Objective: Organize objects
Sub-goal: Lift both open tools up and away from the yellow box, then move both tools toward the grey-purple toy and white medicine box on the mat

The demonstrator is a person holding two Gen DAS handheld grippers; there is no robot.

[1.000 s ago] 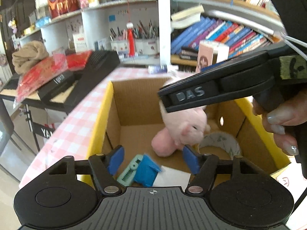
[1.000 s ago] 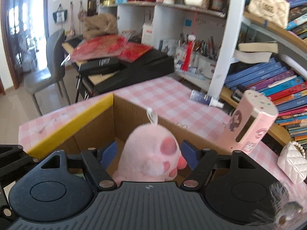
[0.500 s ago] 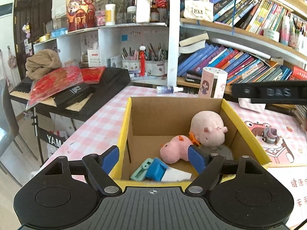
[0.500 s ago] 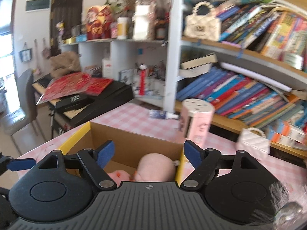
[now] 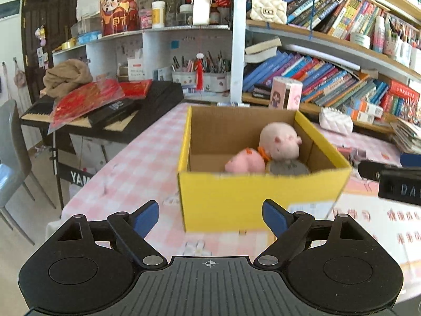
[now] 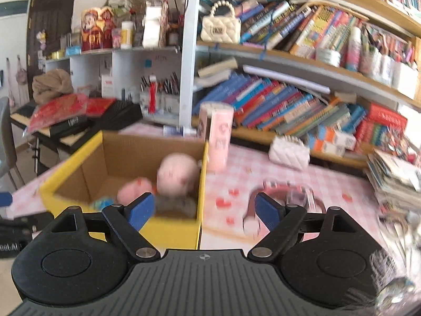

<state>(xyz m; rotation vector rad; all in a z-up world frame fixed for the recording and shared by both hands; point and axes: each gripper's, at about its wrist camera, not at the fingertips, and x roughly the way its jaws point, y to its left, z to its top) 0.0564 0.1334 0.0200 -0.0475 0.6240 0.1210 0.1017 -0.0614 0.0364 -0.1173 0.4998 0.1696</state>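
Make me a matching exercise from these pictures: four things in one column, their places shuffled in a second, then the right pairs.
Things
1. pink plush pig
2. cream quilted handbag with pearl handle
3. beige bundled cloth
4. pink cylindrical holder

Places
A. on the black keyboard at left
B. on the table behind the box
C. inside the yellow cardboard box
D. on the upper bookshelf

Pairs: 1-C, 2-D, 3-A, 4-B
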